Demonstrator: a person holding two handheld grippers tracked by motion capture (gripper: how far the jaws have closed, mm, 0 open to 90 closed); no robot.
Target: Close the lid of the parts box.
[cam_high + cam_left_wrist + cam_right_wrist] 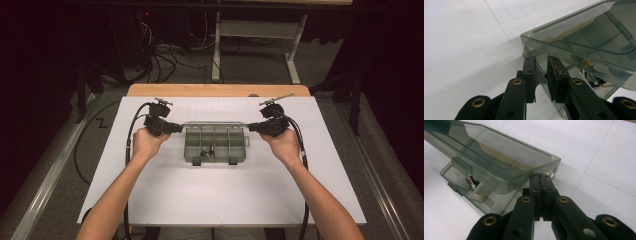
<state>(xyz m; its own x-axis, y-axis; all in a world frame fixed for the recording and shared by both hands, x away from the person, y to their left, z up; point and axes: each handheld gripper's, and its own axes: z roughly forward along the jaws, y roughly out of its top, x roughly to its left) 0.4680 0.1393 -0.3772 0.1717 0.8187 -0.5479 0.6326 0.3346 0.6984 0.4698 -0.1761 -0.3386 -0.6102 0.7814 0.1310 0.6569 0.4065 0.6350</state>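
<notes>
Two forearms are seen entering from the near edge of one white table. One clear box, divided into compartments, is placed mid-table between two grippers. The left gripper is held narrow astride the box's left wall, a slight gap showing. The right gripper is pressed fully together beneath the corner of the raised lid. A few small parts are seen inside the box.

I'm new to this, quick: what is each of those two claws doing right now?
Left gripper: jaws astride the side wall of the clear box, small gap remaining.
Right gripper: shut, tips at the box's lid edge.
</notes>
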